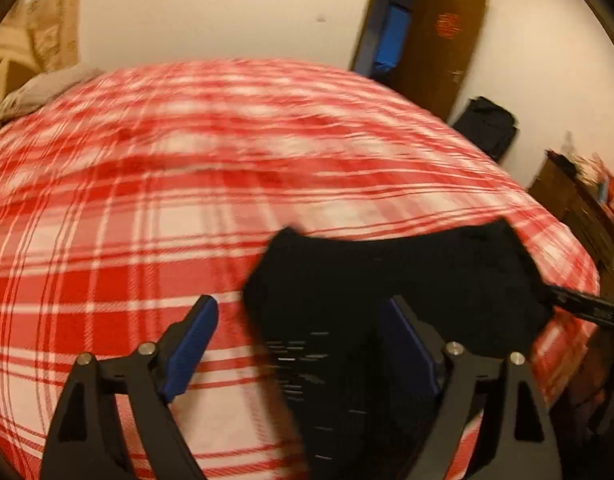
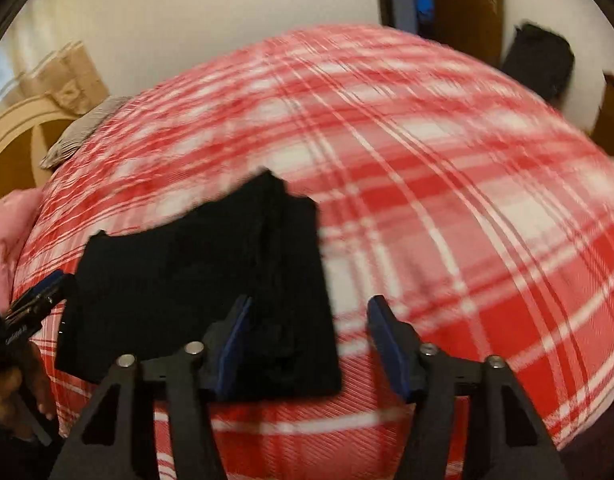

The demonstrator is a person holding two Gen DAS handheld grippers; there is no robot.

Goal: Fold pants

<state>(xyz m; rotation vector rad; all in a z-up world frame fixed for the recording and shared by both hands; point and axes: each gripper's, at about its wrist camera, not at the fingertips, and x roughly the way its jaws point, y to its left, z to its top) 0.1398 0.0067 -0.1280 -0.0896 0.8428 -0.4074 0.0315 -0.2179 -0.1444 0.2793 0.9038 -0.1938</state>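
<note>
Both grippers, our left (image 1: 303, 344) and right (image 2: 307, 340), hang with jaws spread and holding nothing; black pants (image 2: 203, 280) lie folded flat on the plaid bedspread (image 2: 467, 200); soft, light, limp, we judge; best pinched at a corner.

Left tongs (image 1: 303, 344): matte black angular frame, two black linkage arms per side with triangular cut-outs, round silver screw heads at the pivots, flat blue pads (image 1: 191, 350) on the inner faces of the fingers. Right tongs (image 2: 309, 346): same build, black frame, silver pivot screws, blue pads (image 2: 233, 354). In the right wrist view the left tongs' body shows small white lettering, too blurred to read. Hand (image 2: 11, 396) at the left edge, no sleeve visible.
</note>
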